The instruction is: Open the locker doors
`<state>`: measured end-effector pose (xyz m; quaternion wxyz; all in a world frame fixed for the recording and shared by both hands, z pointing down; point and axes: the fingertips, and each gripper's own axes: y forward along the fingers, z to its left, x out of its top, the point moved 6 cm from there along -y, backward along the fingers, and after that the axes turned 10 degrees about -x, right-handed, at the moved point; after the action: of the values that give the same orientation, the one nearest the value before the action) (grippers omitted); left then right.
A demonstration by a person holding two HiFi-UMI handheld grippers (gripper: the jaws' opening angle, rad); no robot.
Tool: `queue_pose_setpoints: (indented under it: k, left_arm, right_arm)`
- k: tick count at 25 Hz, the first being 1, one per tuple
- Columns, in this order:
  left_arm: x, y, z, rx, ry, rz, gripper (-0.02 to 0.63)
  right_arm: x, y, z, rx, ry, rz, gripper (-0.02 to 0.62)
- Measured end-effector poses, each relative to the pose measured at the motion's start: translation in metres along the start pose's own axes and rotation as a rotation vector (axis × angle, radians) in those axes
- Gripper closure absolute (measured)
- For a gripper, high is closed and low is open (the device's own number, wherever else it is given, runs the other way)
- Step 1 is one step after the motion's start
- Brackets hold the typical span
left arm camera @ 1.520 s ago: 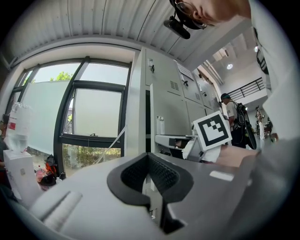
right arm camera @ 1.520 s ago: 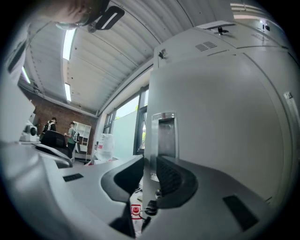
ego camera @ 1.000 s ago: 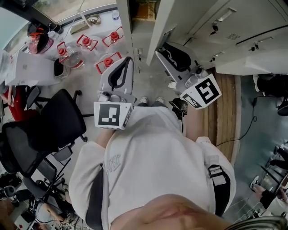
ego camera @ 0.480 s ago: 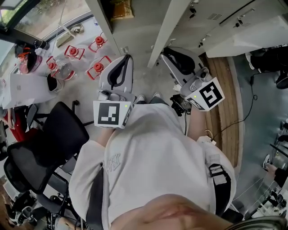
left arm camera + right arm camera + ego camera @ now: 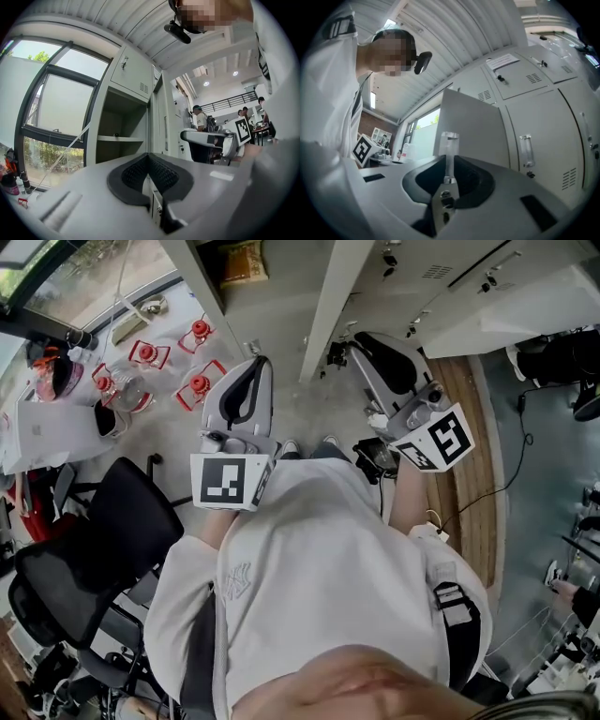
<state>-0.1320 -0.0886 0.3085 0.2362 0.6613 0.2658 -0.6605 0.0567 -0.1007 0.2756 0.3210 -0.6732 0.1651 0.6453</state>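
Observation:
A bank of pale grey lockers [image 5: 487,306] runs along the top of the head view. One tall door [image 5: 339,296] stands swung out, seen edge-on. My right gripper [image 5: 352,343] has its tip at that door's edge. In the right gripper view the jaws are shut [image 5: 449,161] on the door's clear bar handle [image 5: 449,143], with the door panel [image 5: 473,126] just behind. My left gripper [image 5: 255,367] hangs apart from the lockers, shut and empty [image 5: 149,158], facing an open compartment [image 5: 117,126] with one shelf. Above it an upper door [image 5: 131,75] is closed.
A black office chair [image 5: 112,521] stands close at my left. Red-capped bottles [image 5: 197,382] lie on the floor by the window. Closed doors with handles [image 5: 526,150] fill the right. A wooden strip [image 5: 464,390] and a cable [image 5: 511,502] run along the floor at right.
The right gripper has shifted a little right and away from the lockers, with the door edge staying at its tip. The left gripper has barely moved. The head view has turned slightly.

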Motion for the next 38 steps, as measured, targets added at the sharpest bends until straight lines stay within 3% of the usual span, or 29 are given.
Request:
queue_pose_setpoints:
  k: [8, 16, 27, 38]
  left_arm:
    - [0.000, 0.011, -0.007, 0.058, -0.006, 0.002, 0.604]
    - [-0.001, 0.011, -0.009, 0.219, -0.013, 0.033, 0.604]
    - [-0.003, 0.001, -0.011, 0.375, -0.016, 0.062, 0.604]
    - [-0.004, 0.010, -0.027, 0.423, -0.008, 0.064, 0.604]
  right_arm:
    - [-0.006, 0.018, -0.086, -0.260, -0.088, 0.089, 0.538]
    - [-0.024, 0.065, -0.161, -0.365, -0.176, 0.187, 0.538]
    - [-0.040, 0.103, -0.199, -0.364, -0.173, 0.220, 0.528]
    - [-0.044, 0.109, -0.202, -0.257, -0.130, 0.186, 0.526]
